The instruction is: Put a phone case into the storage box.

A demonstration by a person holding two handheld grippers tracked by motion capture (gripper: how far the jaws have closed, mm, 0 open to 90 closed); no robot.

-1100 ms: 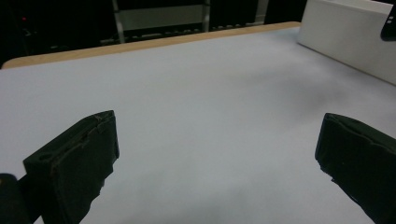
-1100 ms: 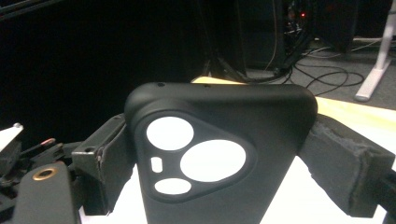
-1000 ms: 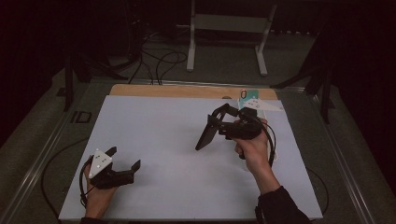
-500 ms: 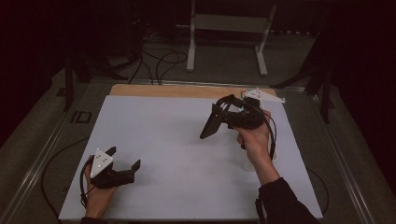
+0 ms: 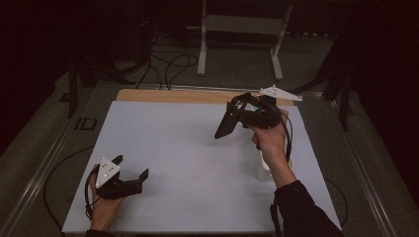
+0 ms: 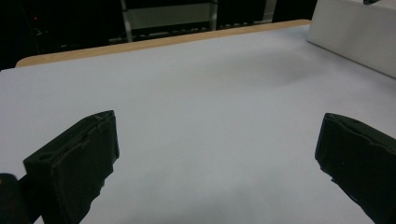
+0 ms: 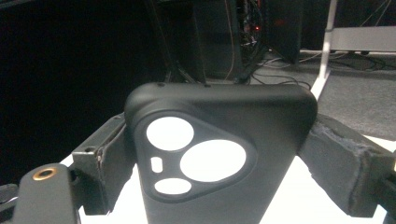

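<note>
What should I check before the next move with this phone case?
1. Grip: right gripper has the black phone case clamped between its fingers: ok.
2. Case lifted off the white table: ok.
3. Left gripper open, nothing between its fingers: ok.
4. White box location: it sits at the table's right side, under the right forearm: ok.
5. A phone for the case: cannot tell.
</note>
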